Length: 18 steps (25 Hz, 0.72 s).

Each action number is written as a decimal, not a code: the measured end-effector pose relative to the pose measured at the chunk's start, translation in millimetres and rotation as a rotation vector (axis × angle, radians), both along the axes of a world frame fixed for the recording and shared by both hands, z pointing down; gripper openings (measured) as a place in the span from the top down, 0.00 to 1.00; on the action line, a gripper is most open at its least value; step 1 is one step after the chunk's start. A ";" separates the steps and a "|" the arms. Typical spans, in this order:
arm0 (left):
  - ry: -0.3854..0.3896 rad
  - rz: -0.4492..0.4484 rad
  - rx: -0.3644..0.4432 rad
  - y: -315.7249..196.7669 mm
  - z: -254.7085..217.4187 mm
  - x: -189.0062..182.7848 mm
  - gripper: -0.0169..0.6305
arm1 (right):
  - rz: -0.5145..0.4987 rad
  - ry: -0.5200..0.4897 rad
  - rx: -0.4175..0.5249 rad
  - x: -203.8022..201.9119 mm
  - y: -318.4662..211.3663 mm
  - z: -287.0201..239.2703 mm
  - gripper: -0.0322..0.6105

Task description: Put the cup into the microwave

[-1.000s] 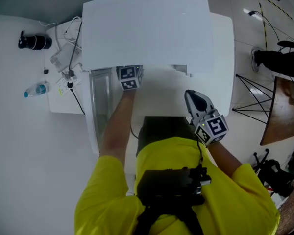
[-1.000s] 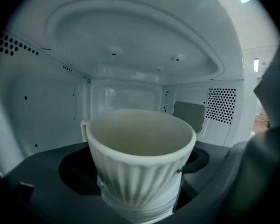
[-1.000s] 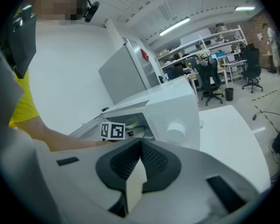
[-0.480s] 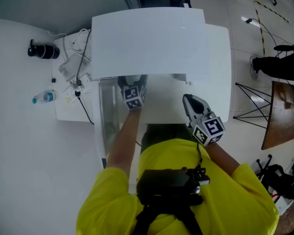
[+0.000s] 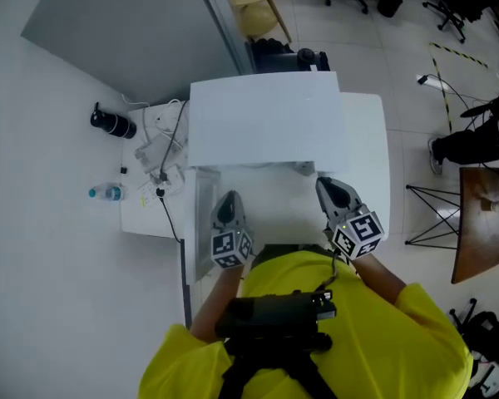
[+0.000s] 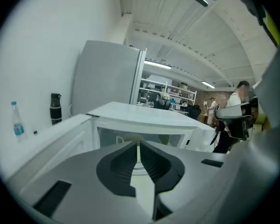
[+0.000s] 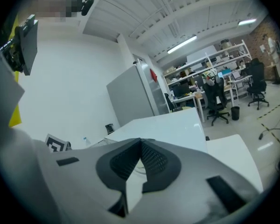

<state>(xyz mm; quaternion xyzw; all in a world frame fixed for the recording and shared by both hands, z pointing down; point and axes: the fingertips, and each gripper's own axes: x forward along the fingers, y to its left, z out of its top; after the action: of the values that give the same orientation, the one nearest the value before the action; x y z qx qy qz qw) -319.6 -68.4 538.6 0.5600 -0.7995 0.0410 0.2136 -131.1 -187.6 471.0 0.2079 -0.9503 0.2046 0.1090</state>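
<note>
Fingers [image 6: 119, 167] of the left gripper [image 6: 139, 146] are closed to a thin slit with nothing between them. Fingers [image 7: 154, 160] of the right gripper [image 7: 141, 141] meet at their tips, likewise empty. In the head view, both grippers are held above the near edge of the white table [image 5: 366, 140], the left gripper [image 5: 226, 204] and the right gripper [image 5: 326, 188] well apart. Both point toward the white box-shaped microwave [image 5: 266, 123].

The microwave's door [image 5: 201, 214] stands swung open on the left side, beside the left gripper. The left gripper view looks straight into the open cavity [image 6: 177, 141]. A pale rounded form [image 6: 126, 138] sits inside it, just behind the jaw tips and largely hidden by them. Whether this is the cup cannot be told, and no view shows the cup plainly.

Left of the microwave lie a black cylindrical flask [image 5: 112, 123], a tangle of white cables and adaptors [image 5: 162, 152] and a clear plastic water bottle [image 5: 106, 193]. The person's yellow shirt [image 5: 382, 331] fills the lower frame.
</note>
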 end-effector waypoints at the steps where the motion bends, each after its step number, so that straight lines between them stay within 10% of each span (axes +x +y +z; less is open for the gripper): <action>1: -0.022 0.008 -0.003 -1.3 -13.1 -1.5 0.95 | 0.001 -0.009 0.012 0.0 -1.9 -6.4 0.94; 9: -0.082 0.066 0.200 -16.7 -124.4 5.2 0.97 | 0.016 -0.072 0.120 5.1 -16.3 -56.9 0.95; 18: -0.151 0.166 0.180 -25.6 -131.2 40.5 0.97 | 0.062 -0.082 0.169 21.1 -22.5 -69.9 0.95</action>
<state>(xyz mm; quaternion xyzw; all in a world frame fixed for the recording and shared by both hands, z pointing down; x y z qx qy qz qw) -279.1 -94.0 407.4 0.6364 -0.7646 0.0288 0.0976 -109.9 -210.1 401.1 0.2373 -0.9609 0.1351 0.0457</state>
